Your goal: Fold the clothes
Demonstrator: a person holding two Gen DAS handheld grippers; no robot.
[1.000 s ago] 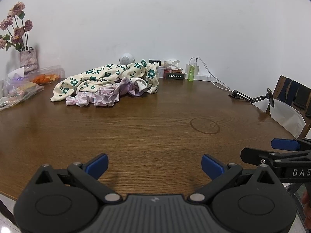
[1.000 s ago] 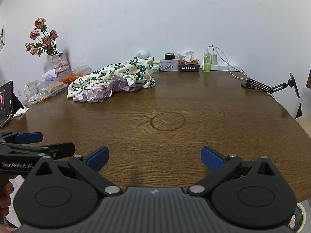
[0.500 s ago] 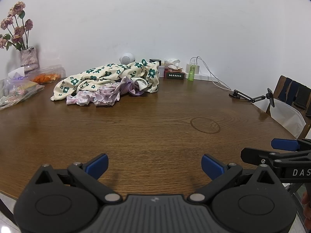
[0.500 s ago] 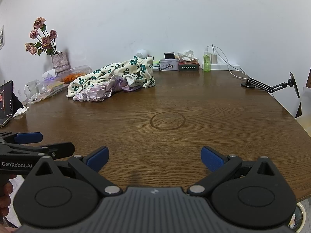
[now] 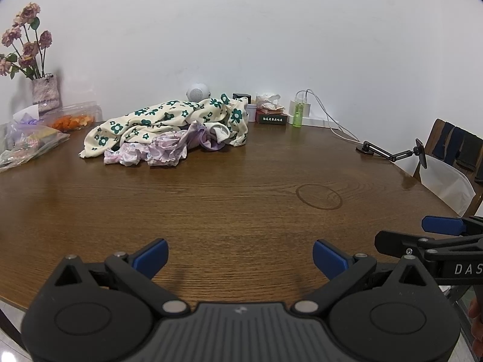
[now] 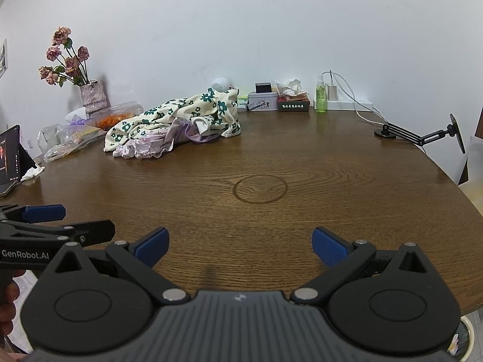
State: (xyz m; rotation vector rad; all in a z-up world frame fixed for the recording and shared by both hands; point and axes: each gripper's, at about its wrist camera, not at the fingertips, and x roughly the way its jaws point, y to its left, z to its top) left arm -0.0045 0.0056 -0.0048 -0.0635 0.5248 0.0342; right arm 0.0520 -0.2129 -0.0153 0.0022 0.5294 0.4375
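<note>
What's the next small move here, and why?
Probably reach the left tongs forward toward the cream floral garment: both it and the right tongs are open and empty at the near edge, and the pile lies unfolded across the table.

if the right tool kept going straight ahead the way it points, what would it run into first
Probably nothing soon: ahead of the right tool lies bare table, then boxes by the wall. The clothes pile sits left of that line.

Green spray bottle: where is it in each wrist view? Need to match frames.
Left wrist: green spray bottle upper centre-right, at the wall, beside the white charger.
Right wrist: green spray bottle upper right of centre, left of that charger.
Shared landmark: ring mark on the table, and.
</note>
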